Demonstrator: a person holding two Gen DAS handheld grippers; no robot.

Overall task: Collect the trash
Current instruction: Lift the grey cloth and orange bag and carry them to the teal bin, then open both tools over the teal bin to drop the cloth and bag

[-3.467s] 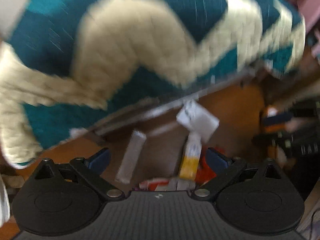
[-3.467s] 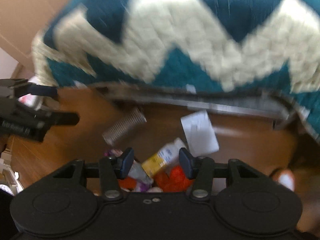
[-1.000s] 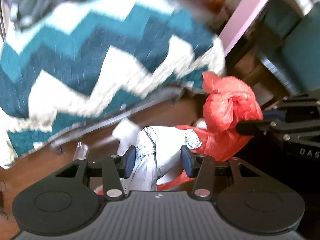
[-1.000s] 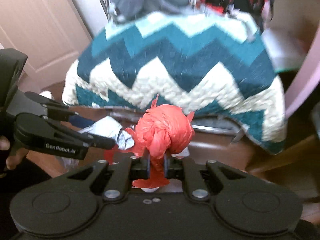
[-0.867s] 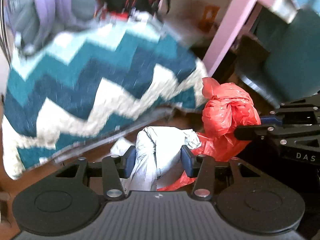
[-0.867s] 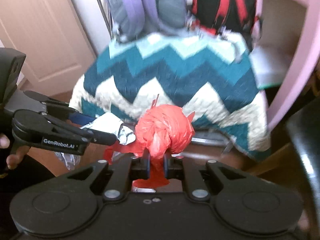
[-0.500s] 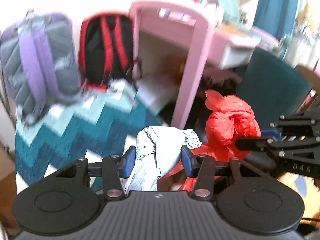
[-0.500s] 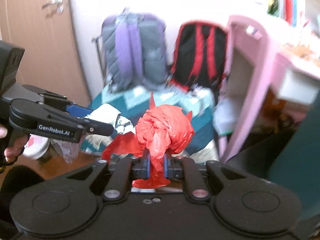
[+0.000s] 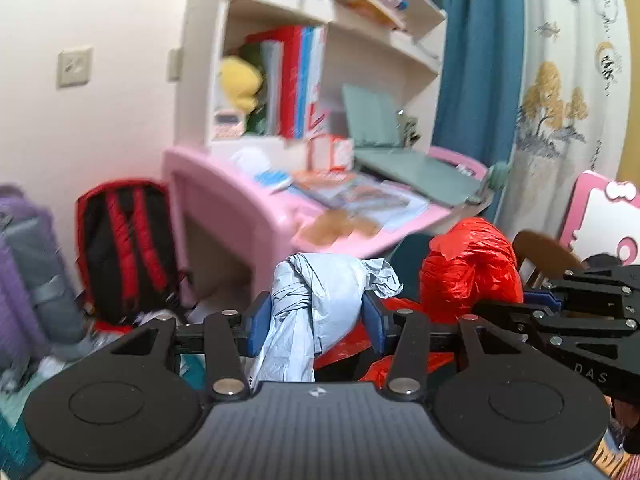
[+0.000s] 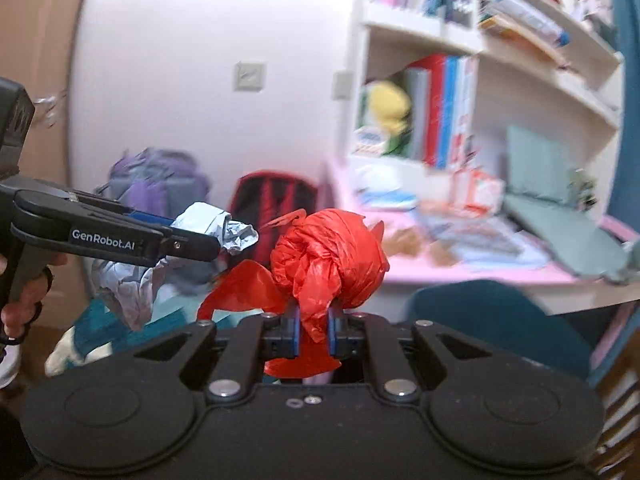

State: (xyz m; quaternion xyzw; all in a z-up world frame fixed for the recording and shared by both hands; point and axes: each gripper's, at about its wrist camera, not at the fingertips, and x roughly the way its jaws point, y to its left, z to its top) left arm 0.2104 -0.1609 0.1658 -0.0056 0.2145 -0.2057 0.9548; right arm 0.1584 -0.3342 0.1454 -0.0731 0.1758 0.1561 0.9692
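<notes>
My left gripper [image 9: 316, 320] is shut on the knotted top of a pale grey-blue trash bag [image 9: 320, 300] and holds it in the air. My right gripper [image 10: 314, 334] is shut on the knotted top of a red trash bag [image 10: 328, 260], also held up. The two bags hang side by side. The red bag [image 9: 468, 268] shows to the right in the left wrist view, pinched by the right gripper [image 9: 520, 304]. The grey bag [image 10: 212, 228] shows to the left in the right wrist view, with the left gripper [image 10: 192, 240] closed on it.
A pink desk [image 9: 240, 208] covered with papers and a green laptop [image 9: 384, 136] stands ahead under white bookshelves [image 9: 320, 60]. A red-and-black backpack [image 9: 120, 240] and a purple-grey backpack [image 10: 156, 184] lean against the wall. A teal chair [image 10: 480, 312] and a zigzag blanket [image 10: 92, 320] sit below.
Both grippers have risen with their bags. The view has swung up from the floor and blanket to the desk, shelves and wall. Both grips are unchanged.
</notes>
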